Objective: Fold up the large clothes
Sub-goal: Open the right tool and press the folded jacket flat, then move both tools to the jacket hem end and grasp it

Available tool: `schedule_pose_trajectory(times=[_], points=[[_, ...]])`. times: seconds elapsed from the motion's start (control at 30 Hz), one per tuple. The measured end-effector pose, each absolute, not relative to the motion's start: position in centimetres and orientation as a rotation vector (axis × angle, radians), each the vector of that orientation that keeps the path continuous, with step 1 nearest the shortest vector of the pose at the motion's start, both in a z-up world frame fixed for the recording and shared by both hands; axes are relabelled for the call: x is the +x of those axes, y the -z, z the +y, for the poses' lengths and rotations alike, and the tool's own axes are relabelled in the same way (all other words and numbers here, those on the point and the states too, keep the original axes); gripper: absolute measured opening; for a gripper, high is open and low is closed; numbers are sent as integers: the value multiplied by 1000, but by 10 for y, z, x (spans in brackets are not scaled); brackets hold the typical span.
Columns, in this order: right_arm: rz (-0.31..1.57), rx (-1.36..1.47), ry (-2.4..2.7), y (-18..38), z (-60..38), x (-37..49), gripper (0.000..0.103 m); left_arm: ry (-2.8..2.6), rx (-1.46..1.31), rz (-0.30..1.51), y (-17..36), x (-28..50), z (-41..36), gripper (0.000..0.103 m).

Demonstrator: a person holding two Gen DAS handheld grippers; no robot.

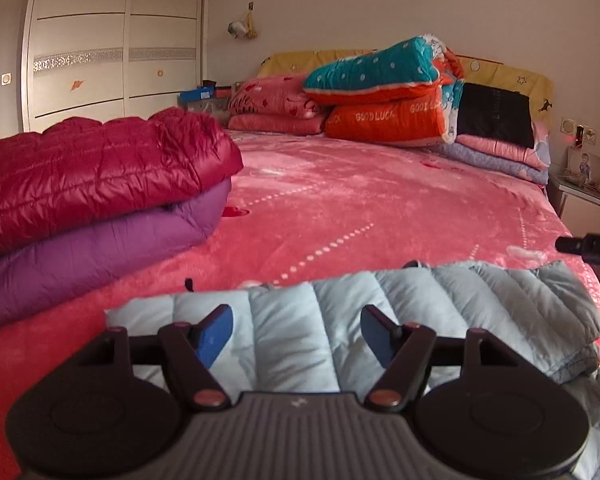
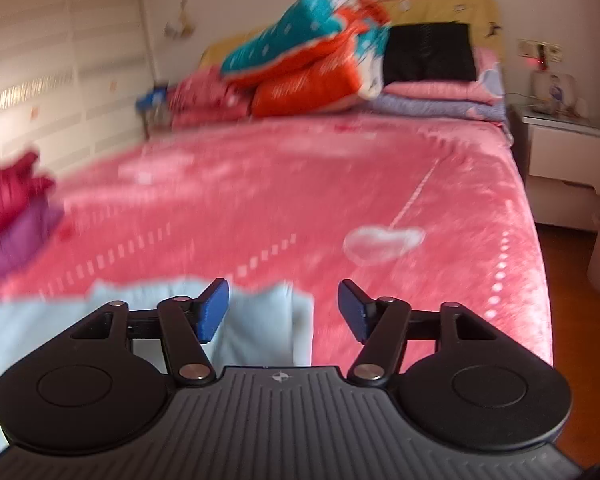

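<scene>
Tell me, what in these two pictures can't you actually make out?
- Light blue jacket: its near part is hidden behind the left gripper in the left wrist view; blurred in the right wrist view.
- Purple garment: mostly covered by the red jacket, cut off at the left edge.
- Nightstand items: too small.
- Right gripper: open; the bed beyond is motion-blurred.

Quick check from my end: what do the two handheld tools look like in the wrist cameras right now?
Both match: the left tool and right tool have black linkage arms, blue pads, round black side discs and a ribbed grey base with a small logo. Left pivots look reddish, right ones silver. No cables or sleeves visible.
</scene>
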State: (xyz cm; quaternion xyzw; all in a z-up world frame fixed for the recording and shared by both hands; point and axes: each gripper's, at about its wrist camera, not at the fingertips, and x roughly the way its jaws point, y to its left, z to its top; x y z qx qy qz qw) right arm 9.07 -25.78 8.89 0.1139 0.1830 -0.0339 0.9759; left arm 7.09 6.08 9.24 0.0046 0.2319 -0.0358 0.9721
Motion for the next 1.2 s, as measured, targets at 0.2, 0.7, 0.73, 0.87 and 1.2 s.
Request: schedule_pose_trajectory(times=[0.2, 0.7, 0.73, 0.87, 1.2], points=[[353, 212, -128, -93, -217, 82, 97, 64, 2, 509, -78, 92, 56, 70], [584, -2, -140, -32, -163, 121, 101, 81, -7, 535, -26, 114, 72, 79], [582, -5, -139, -30, -164, 121, 101, 83, -13, 537, -24, 115, 73, 79], [578, -10, -138, -28, -163, 122, 102, 91, -28, 545, -20, 118, 74, 81], [514, 207, -186, -61, -198, 83, 103, 115, -103, 566, -67, 87, 78, 81]])
